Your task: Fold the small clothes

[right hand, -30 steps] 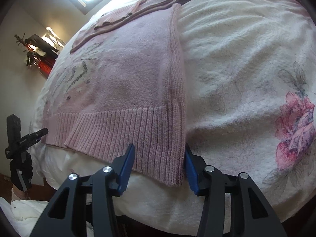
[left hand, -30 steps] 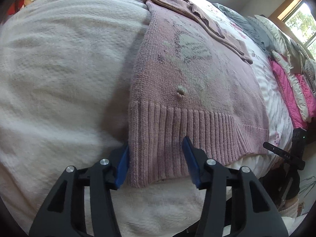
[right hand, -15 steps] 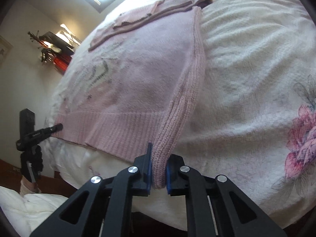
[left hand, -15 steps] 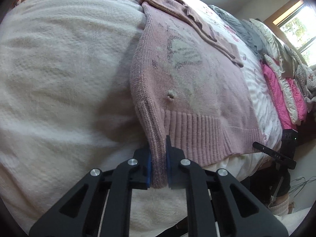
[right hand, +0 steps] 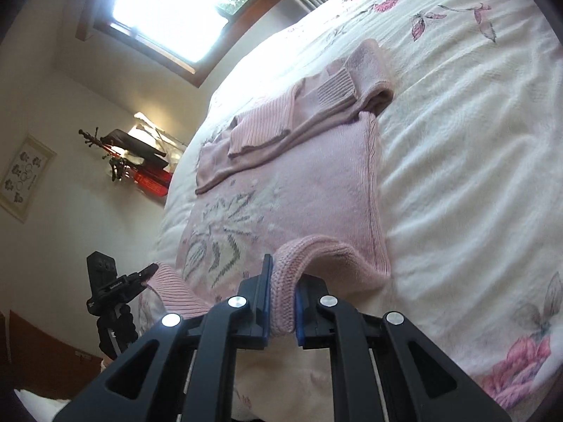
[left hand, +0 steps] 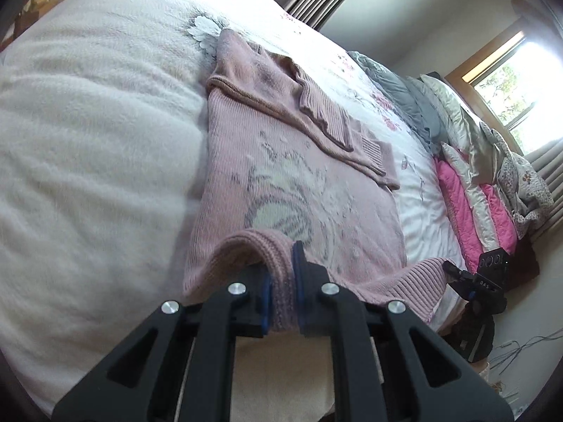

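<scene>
The left gripper [left hand: 281,292] is clamped on the left hem corner of the pink sweater [left hand: 299,183], lifting it off the white bedspread [left hand: 88,140]. The sweater's body lies flat on the bed, sleeves folded across the top. The right gripper [right hand: 281,302] pinches the right hem corner, likewise raised.

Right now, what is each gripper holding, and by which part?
Both hold the pink knitted sweater by its ribbed bottom hem: left gripper at one corner, right gripper at the other.
</scene>
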A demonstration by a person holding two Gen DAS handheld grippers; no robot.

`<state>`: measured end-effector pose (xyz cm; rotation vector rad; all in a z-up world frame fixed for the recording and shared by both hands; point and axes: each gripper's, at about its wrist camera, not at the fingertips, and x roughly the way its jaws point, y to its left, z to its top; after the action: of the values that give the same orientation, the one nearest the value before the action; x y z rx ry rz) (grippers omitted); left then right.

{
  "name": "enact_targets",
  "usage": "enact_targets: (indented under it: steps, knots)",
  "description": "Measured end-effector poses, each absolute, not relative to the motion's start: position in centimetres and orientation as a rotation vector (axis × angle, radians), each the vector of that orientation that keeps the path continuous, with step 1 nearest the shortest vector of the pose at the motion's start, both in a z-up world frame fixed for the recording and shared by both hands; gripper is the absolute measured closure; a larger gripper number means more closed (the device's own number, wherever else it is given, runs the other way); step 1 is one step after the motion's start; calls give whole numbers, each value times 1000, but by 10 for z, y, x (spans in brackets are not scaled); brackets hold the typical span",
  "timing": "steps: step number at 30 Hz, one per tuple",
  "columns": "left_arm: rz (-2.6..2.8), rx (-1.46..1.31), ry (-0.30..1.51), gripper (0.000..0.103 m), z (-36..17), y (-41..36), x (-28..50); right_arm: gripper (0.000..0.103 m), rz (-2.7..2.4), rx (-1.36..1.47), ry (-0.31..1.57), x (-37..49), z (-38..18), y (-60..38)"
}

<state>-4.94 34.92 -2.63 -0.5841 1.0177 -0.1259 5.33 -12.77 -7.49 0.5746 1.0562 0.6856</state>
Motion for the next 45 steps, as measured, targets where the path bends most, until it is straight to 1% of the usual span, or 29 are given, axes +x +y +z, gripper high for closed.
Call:
enact_targets:
  steps: [5,11,15,18,20,21,22,23,24,25,29,31,33,38,40,42,45]
  knots:
    - [-71,-583,1011,94,-36,364,-6,93,632,630,1096,109,-89,-129]
    - [-13,-612,1032,93,-61,383,34,93,575,679,1183,157,-129,-127]
    - [-21,-642,1047,90,-70,389,47,91,576,705,1213,169,-142,-129]
    - [-51,-753,1042,89,-67,404,46,87,590,710,1213,170,-138,-132]
    - [-74,-820,1019,86,-64,414,39,82,599,706,1205,167,-132,-136]
    - [-79,-838,1006,82,-61,418,36,80,603,707,1197,165,-129,-138]
    - [-76,-844,996,78,-57,421,32,74,598,705,1189,163,-126,-141]
    - [-64,-837,980,69,-53,423,29,59,576,692,1176,161,-122,-144]
    - [-48,-819,967,66,-49,424,25,53,559,676,1168,160,-119,-147]
    - [-38,-800,958,66,-46,426,23,51,556,671,1162,159,-116,-150]
    - [-24,-687,964,65,-38,420,26,51,568,678,1119,153,-103,-159]
    - [-27,-613,976,63,-37,411,32,51,582,657,1102,149,-95,-157]
    - [-37,-540,989,58,-39,402,39,51,590,624,1099,145,-89,-153]
    - [-37,-340,963,56,-37,383,47,51,583,522,1103,139,-82,-138]
    - [-48,-332,918,56,-29,386,44,51,584,494,1103,136,-81,-135]
    - [-73,-371,872,52,-22,394,39,51,586,473,1105,136,-81,-132]
    - [-97,-359,879,51,-22,399,40,51,587,458,1109,137,-81,-129]
